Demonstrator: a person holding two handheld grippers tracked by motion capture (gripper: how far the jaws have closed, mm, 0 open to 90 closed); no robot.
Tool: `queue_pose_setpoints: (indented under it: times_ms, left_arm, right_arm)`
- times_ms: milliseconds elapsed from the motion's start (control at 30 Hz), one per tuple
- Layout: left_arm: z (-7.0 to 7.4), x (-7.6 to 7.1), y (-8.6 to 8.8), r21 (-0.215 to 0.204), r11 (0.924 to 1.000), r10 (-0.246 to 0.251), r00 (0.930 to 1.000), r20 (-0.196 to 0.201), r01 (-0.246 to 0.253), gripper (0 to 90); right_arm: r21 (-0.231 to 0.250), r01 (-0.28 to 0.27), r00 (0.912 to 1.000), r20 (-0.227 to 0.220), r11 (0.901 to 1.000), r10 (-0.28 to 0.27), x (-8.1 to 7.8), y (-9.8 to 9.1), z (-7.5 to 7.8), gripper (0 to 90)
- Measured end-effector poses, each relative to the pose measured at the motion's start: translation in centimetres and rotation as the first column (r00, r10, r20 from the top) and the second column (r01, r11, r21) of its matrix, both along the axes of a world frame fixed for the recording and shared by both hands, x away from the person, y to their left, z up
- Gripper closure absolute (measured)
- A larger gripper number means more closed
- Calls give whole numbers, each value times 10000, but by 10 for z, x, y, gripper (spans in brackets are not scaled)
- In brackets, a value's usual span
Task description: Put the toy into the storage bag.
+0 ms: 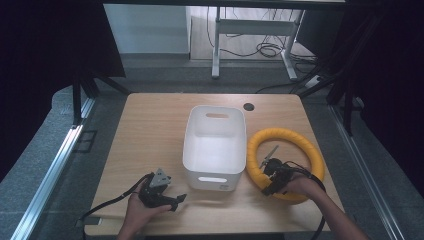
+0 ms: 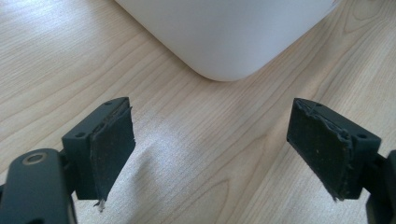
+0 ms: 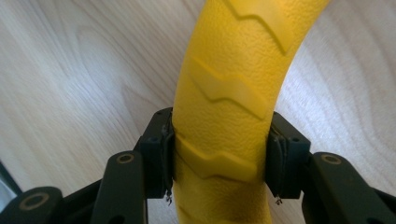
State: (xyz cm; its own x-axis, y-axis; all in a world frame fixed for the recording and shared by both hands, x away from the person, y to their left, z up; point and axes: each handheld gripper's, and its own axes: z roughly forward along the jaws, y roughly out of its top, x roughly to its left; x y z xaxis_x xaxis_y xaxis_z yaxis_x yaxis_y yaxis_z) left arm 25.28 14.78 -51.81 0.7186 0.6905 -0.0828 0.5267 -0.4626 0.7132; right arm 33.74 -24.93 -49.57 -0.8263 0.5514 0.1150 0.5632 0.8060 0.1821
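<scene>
Yellow zigzag-ridged ring (image 1: 285,163), white bin (image 1: 215,146), pale wood-grain table (image 1: 150,135)

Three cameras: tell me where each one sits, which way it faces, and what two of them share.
High view: above the person's side, facing forward and down on the table; both hands and forearms show.
Left gripper view: on the left gripper, facing the white bin; open jaws show.
Right gripper view: on the right gripper, facing along the yellow ring; jaws clamp it.
Shared: the ring shows in the high and right gripper views, the bin in the high and left gripper views.
</scene>
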Motion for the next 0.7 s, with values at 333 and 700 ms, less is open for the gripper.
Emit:
queue_pose_setpoints:
  times_ms: [333,700]
  left_arm:
    - [-1,0,0,26,10000,-5,10000,9,5,152]
    - [-1,1,-1,-14,10000,-33,10000,-8,33,153]
  right_arm:
    - [2510,745,9971,-13,9651,-766,9,-24,31,507]
    - [3725,976,9945,-13,9229,-1046,14,-42,49,506]
